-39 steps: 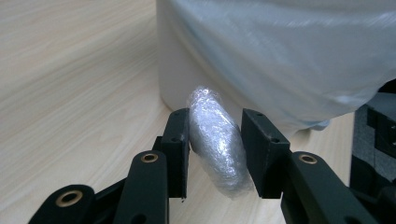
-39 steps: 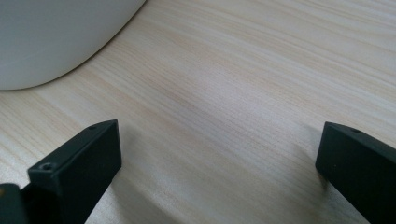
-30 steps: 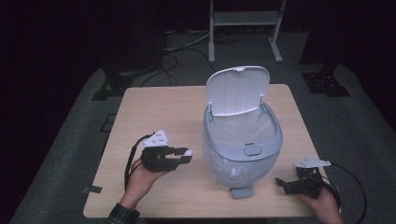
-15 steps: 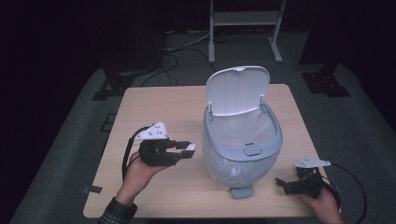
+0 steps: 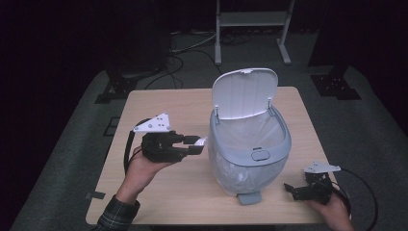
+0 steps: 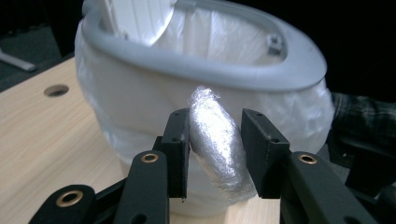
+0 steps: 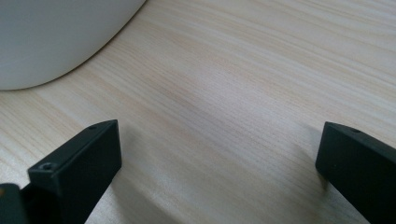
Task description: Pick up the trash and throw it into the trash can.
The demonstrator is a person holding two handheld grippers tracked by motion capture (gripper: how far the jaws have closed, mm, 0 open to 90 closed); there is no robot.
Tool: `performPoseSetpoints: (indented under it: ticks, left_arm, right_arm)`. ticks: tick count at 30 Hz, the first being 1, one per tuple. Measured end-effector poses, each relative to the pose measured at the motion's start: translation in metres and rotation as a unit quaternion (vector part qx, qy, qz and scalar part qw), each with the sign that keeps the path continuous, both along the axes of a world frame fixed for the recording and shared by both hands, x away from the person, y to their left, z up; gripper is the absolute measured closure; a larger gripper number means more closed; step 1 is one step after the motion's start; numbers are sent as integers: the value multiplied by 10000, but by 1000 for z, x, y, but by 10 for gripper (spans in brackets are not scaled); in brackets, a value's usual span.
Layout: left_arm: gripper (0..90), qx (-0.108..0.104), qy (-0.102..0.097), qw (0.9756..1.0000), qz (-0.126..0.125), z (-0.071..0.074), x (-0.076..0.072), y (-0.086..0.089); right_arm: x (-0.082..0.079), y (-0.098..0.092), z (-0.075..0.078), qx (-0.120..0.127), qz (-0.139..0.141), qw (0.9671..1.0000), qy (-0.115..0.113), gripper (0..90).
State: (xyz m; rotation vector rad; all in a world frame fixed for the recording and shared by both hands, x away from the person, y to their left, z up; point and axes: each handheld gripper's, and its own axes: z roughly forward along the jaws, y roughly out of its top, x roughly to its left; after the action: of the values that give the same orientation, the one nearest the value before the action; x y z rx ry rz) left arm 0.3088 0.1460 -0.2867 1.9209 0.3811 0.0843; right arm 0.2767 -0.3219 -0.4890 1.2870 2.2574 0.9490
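Note:
A grey bin [image 5: 250,144] with a clear liner and its white lid [image 5: 245,91] raised stands on the wooden table [image 5: 163,106]. Left of it, my left gripper [image 5: 196,144] is held above the table, shut on a crumpled silvery wad [image 6: 215,140] that points at the bin's side [image 6: 140,102] just below the grey rim [image 6: 196,65]. My right gripper [image 5: 291,188] rests low near the table's front right corner, its jaws wide open over bare wood [image 7: 224,107], with nothing between them.
A foot pedal [image 5: 249,197] juts from the bin's base toward the front edge. The table has a round hole [image 6: 56,90] near the bin. A white metal stand [image 5: 250,29] and dark equipment feet sit on the floor behind.
My left gripper has risen with the wad and edged toward the bin. The right gripper has stayed where it was.

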Motion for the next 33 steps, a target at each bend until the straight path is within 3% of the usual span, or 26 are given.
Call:
performPoseSetpoints:
  ticks: [20, 33]
  left_arm:
    - [630, -242, -217, 9990, -309, 38, 10, -28]
    - [629, -323, -315, 9980, -448, 48, 23, -61]
  right_arm:
    - [0, 0, 0, 2, -1, 10000, 1, 0]
    - [0, 0, 0, 2, 0, 10000, 0, 0]
